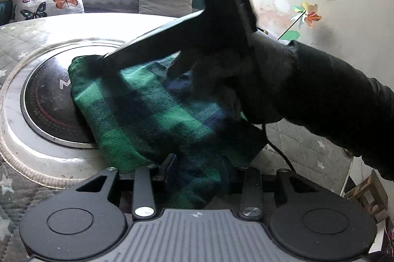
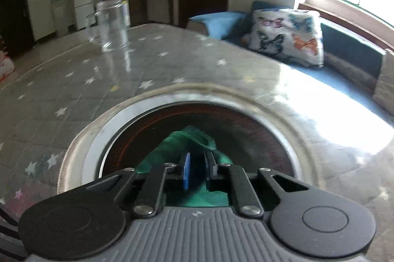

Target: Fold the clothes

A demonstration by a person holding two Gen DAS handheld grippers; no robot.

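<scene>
A green and blue plaid cloth (image 1: 138,109) lies folded on the table, its far left part resting over a round black cooktop (image 1: 46,99). My left gripper (image 1: 198,169) is open at the cloth's near edge, with the fabric lying between its spread fingers. My right gripper (image 1: 101,60), held by a black-gloved hand (image 1: 270,79), reaches across to the cloth's far left corner. In the right wrist view the right gripper (image 2: 199,169) has its fingers close together, with the green cloth (image 2: 177,146) pinched between them above the cooktop (image 2: 258,138).
A grey star-patterned cover (image 2: 73,79) spreads over the table around the cooktop's metal ring. A clear glass jar (image 2: 112,23) stands at the far side. A sofa with a butterfly pillow (image 2: 285,35) runs beyond the table. A wooden stool (image 1: 369,193) stands low on the right.
</scene>
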